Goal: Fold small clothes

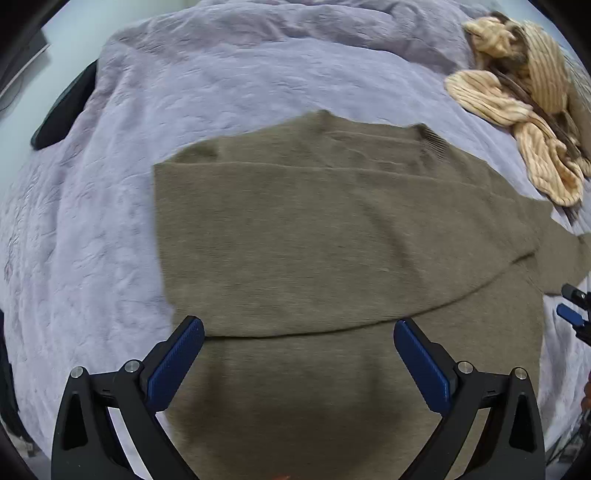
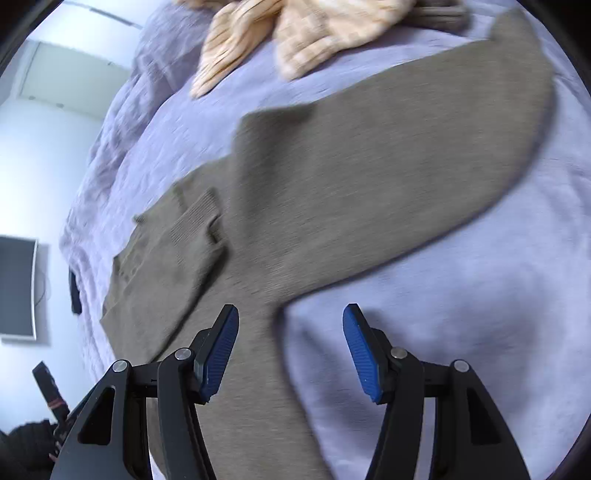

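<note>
An olive-brown knit sweater (image 1: 314, 229) lies flat on the lavender bedspread (image 1: 110, 206), one sleeve folded across its body. My left gripper (image 1: 299, 343) is open and empty, hovering over the sweater's lower part. In the right wrist view the sweater (image 2: 332, 192) stretches away with its other sleeve (image 2: 480, 110) reaching out to the far right and a ribbed cuff (image 2: 195, 225) lying on the body. My right gripper (image 2: 290, 332) is open and empty above the sweater's edge, its left finger over the fabric and its right over the bedspread (image 2: 461, 314).
A crumpled cream and tan striped garment (image 1: 524, 107) lies at the far right of the bed, also in the right wrist view (image 2: 295, 33). The right gripper's tip (image 1: 572, 314) shows at the frame's right edge. A dark screen (image 2: 16, 288) hangs on the wall.
</note>
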Demonstrator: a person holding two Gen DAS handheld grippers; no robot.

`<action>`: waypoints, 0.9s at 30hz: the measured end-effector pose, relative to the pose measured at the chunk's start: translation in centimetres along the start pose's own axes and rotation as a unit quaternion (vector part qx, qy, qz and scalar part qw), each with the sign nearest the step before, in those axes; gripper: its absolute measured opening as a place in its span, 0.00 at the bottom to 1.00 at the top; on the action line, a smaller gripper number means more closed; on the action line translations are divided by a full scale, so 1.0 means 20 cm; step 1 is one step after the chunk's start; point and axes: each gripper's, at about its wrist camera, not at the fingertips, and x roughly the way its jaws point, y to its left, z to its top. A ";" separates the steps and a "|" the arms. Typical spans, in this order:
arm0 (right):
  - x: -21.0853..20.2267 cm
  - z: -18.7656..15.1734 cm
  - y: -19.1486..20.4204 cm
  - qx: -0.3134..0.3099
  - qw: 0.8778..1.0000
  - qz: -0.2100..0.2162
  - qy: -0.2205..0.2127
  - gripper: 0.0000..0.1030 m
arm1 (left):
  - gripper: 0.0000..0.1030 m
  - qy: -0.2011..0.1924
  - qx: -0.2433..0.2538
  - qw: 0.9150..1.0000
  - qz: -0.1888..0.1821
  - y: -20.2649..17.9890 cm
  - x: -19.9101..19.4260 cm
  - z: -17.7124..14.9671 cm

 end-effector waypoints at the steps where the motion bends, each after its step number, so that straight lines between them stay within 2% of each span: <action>1: -0.04 0.02 -0.06 0.012 1.000 -0.005 -0.011 0.61 | 1.00 0.001 0.011 1.000 -0.007 -0.08 0.00 0.00; 6: -0.20 0.16 -0.36 0.082 0.994 -0.014 -0.070 0.61 | 1.00 0.010 0.064 0.997 -0.048 -0.46 0.08 0.02; 11: -0.28 0.32 -0.70 0.178 0.975 0.016 -0.130 0.61 | 1.00 0.002 0.112 0.993 -0.044 -0.77 0.14 0.04; 15: -0.27 0.43 -0.87 0.234 0.956 0.076 -0.159 0.61 | 1.00 0.007 0.117 0.992 -0.051 -0.88 0.16 0.05; 20: -0.27 0.52 -0.95 0.249 0.949 0.097 -0.170 0.61 | 1.00 0.004 0.130 0.991 -0.037 -0.96 0.17 0.05; 23: -0.27 0.53 -0.99 0.264 0.943 0.111 -0.167 0.49 | 1.00 -0.002 0.137 0.990 -0.024 -0.98 0.17 0.06; 24: -0.26 0.54 -0.99 0.270 0.941 0.120 -0.163 0.34 | 1.00 -0.002 0.139 0.990 -0.021 -0.99 0.17 0.06; 25: -0.25 0.55 -1.00 0.277 0.938 0.135 -0.157 0.15 | 0.99 0.000 0.140 0.990 -0.021 -0.99 0.18 0.05; 26: -0.24 0.54 -1.00 0.277 0.938 0.142 -0.154 0.09 | 0.99 0.002 0.139 0.990 -0.023 -0.99 0.18 0.06; 27: -0.25 0.55 -0.98 0.271 0.937 0.159 -0.153 0.08 | 0.99 0.005 0.135 0.991 -0.025 -0.99 0.19 0.06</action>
